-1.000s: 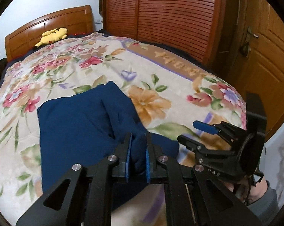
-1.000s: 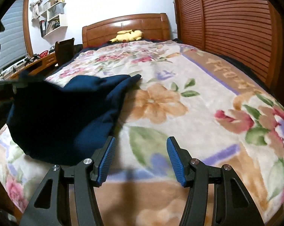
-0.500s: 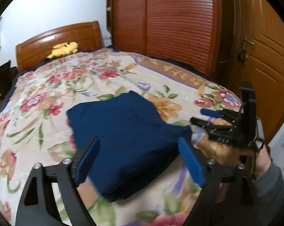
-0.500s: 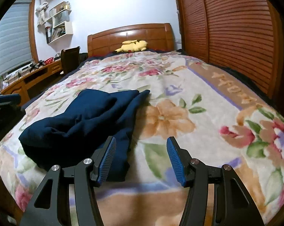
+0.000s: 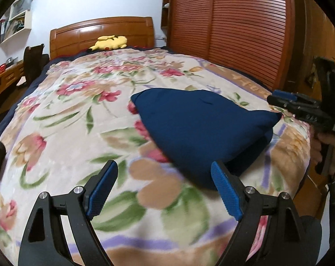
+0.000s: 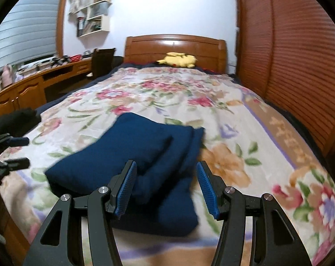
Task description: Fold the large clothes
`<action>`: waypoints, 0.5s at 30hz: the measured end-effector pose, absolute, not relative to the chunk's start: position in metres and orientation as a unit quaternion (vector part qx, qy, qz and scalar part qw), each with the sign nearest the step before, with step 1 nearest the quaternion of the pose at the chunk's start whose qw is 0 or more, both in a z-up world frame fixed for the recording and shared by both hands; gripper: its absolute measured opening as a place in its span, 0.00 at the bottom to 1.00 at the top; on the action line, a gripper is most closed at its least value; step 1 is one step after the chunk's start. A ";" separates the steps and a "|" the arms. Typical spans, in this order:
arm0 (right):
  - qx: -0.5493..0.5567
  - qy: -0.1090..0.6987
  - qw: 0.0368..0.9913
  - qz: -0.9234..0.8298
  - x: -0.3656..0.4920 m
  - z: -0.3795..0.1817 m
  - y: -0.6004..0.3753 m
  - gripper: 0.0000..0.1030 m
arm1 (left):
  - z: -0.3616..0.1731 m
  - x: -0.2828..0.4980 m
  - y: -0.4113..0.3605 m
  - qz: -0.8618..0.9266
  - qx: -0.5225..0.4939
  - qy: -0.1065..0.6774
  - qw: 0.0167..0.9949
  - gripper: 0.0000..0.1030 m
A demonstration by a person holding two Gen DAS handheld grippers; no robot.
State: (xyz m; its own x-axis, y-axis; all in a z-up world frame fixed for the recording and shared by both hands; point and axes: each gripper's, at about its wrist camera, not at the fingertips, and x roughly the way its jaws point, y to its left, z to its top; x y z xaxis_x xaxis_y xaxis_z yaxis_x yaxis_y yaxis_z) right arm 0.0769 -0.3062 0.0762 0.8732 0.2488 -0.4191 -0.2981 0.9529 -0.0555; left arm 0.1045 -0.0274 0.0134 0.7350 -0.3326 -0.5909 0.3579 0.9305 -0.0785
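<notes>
The folded navy garment [image 6: 132, 166] lies on the floral blanket [image 6: 234, 115] near the foot of the bed, its long axis running toward the wooden headboard [image 6: 175, 46]. The right gripper [image 6: 166, 187] hovers wide open just over the garment's near end. The left gripper [image 5: 164, 188], wide open and empty, has let go since a second ago and pulled back beside the garment.

Left gripper [image 5: 164, 188] spread wide, right gripper [image 6: 166, 187] apart, seemingly both empty
</notes>
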 end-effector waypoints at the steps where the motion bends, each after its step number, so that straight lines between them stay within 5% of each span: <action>1: -0.062 0.208 0.965 0.150 0.077 0.079 -0.300 0.56 | 0.012 0.104 -0.023 -0.184 0.019 0.313 0.932 0.84; 15: -0.087 0.309 0.930 0.180 0.122 0.046 -0.258 0.59 | -0.009 0.097 0.011 -0.189 0.008 0.311 0.931 0.84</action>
